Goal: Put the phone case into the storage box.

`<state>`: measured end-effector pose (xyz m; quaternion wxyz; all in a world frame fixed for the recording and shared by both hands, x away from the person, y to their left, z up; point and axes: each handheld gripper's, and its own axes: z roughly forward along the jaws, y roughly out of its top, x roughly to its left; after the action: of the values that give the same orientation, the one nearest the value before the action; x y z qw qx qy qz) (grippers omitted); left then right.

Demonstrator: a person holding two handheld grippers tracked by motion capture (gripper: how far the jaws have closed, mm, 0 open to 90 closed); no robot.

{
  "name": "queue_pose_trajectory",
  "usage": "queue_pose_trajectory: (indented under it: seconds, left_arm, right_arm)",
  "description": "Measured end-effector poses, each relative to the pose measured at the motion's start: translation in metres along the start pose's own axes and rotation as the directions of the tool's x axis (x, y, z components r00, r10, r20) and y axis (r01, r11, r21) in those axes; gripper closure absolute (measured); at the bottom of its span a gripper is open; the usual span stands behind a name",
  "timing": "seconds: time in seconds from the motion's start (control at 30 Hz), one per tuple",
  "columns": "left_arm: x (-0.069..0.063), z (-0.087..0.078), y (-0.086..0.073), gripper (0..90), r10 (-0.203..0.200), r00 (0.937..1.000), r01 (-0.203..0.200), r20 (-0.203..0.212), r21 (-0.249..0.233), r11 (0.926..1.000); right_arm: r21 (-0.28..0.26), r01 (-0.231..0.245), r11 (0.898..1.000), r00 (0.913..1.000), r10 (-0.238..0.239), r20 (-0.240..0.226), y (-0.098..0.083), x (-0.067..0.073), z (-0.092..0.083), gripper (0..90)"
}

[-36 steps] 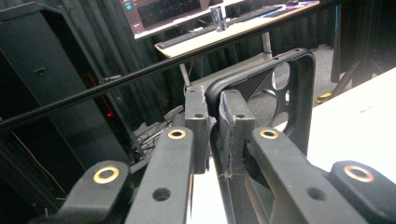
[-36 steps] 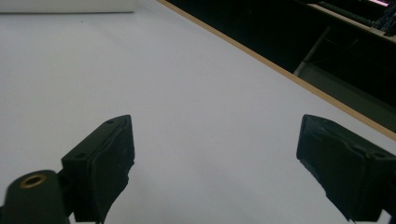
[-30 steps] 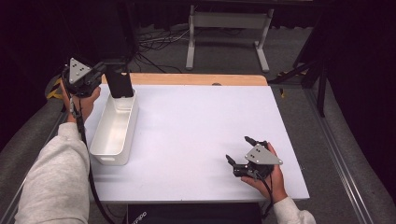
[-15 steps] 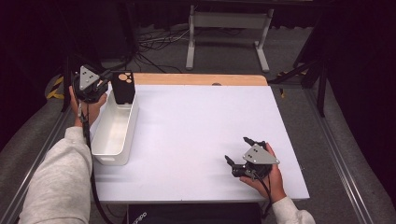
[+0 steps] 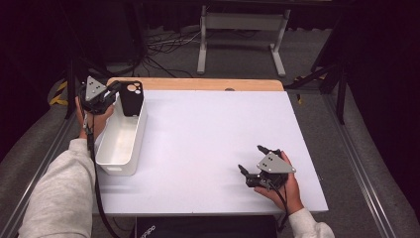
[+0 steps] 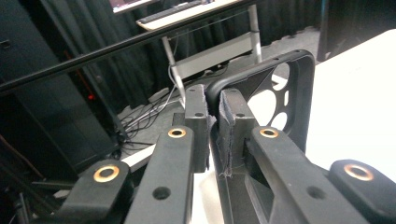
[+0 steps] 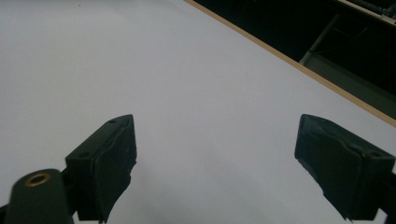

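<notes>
— What colour was the rectangular plastic phone case (image 5: pixel 131 98) with round camera cut-outs?
— Matte black, like the two-jaw left gripper (image 6: pixel 212 123) that pinched it.
— And the long plastic bin (image 5: pixel 120 141)?
— White, on a white table (image 5: pixel 213 139) with a pale wooden far edge.

phone case (image 5: pixel 131 97): black, upright | pinched at its edge | over white bin (image 5: pixel 120 144) far end

left tongs (image 5: pixel 115 92) raised at far left, jaws pinched shut on something; right tongs (image 5: pixel 253 161) low at near right, jaws wide apart.
</notes>
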<state>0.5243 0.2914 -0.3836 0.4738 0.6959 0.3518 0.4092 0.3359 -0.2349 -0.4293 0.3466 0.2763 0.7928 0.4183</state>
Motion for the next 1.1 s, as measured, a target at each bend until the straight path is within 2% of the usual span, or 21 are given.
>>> queue_pose_trajectory:
  seconds: [0.07, 0.2, 0.37, 0.53, 0.67, 0.73, 1.1]
  left_arm:
    - [0.0012, -0.0016, -0.0026, 83.5, -0.018, 0.9998, 0.018, 0.010, -0.008, 0.9998]
    - [0.0023, -0.0024, -0.0042, 83.3, -0.029, 0.9995, 0.029, 0.010, -0.008, 0.9995]
    - [0.0019, -0.0028, -0.0041, 82.6, -0.029, 0.9995, 0.029, 0.014, -0.009, 0.9995]
    - [0.0015, -0.0030, -0.0025, 77.8, -0.006, 0.9998, 0.006, 0.018, 0.007, 1.0000]
    - [0.0038, -0.0031, -0.0035, 75.1, 0.002, 1.0000, -0.002, 0.002, 0.019, 0.9998]
    - [0.0047, -0.0032, -0.0043, 75.0, -0.011, 0.9999, 0.011, 0.006, 0.020, 0.9997]
    - [0.0065, -0.0016, -0.0055, 73.1, -0.019, 0.9998, 0.019, 0.007, 0.026, 0.9995]
  right_arm:
    - [0.001, -0.001, 1.000, 1.0000, 0.001, 0.000, 0.0000, -0.0001, 0.0008, 13.6]
    - [0.003, 0.002, 1.000, 1.0000, -0.002, -0.001, 0.0007, 0.0010, 0.0016, 13.5]
    - [0.001, -0.001, 1.000, 1.0000, 0.001, 0.001, 0.0012, 0.0008, 0.0004, 13.5]
    - [0.000, 0.008, 1.000, 1.0000, -0.008, 0.000, 0.0018, 0.0005, 0.0007, 14.5]
    - [0.000, 0.008, 1.000, 1.0000, -0.008, -0.002, 0.0020, 0.0002, 0.0006, 14.7]
    - [0.000, 0.008, 1.000, 1.0000, -0.008, 0.000, 0.0022, 0.0002, 0.0005, 14.7]
    - [0.010, 0.010, 1.000, 0.9999, -0.010, -0.012, 0.0016, 0.0003, 0.0008, 15.2]
